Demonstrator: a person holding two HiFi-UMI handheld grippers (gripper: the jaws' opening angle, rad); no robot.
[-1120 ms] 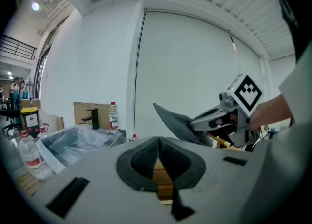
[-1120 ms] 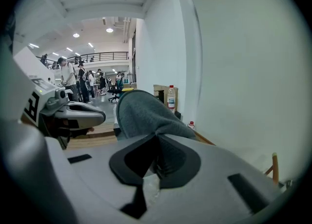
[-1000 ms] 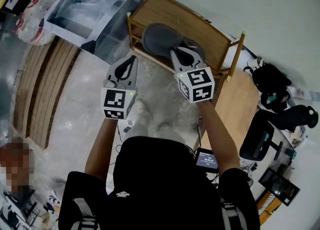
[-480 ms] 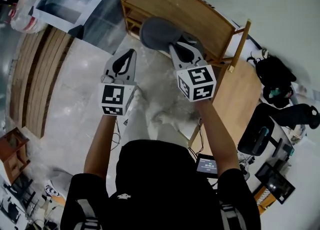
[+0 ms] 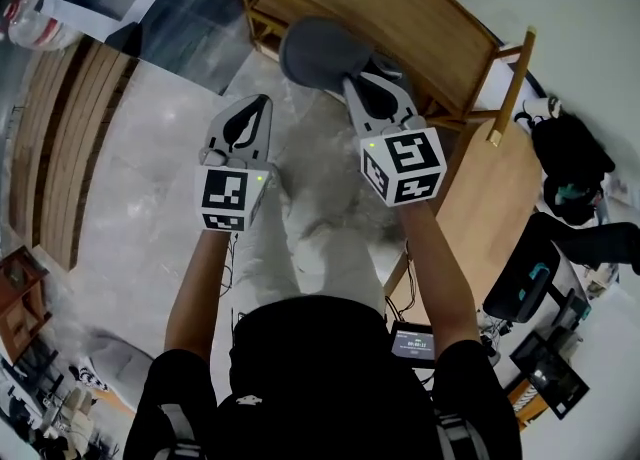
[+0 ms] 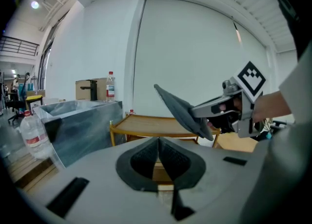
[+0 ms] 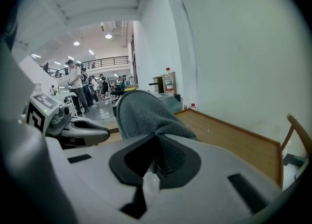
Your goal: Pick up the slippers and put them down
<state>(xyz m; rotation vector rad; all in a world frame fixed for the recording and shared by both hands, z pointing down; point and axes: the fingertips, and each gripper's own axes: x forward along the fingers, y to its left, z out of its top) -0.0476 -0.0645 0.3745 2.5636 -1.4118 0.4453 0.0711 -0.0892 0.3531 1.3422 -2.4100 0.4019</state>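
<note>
Pinching the grey slipper [image 7: 140, 115] by its rear edge, your right gripper [image 7: 156, 146] has its jaws pressed tight on the fabric, and the rest of the slipper stands up beyond the tips. From the head view the slipper hangs clear of the floor [image 5: 150, 178], over the near edge of the wooden rack [image 5: 400, 8]. In the left gripper view its sole tilts up and away from the right gripper, higher than the rack's top.

Your left gripper [image 6: 158, 145] has its jaws closed flat against each other with nothing between them. It sits beside the right one and apart from the slipper.

For writing, very little can be read. Each gripper carries a marker cube [image 5: 405, 163] with black-and-white square patterns and no letters. A clear bottle [image 6: 110, 86] with a red label stands behind the grey bin [image 6: 73, 125], and a second bottle [image 6: 31, 133] with a red label sits at the left; the print on both is too small to make out.
</note>
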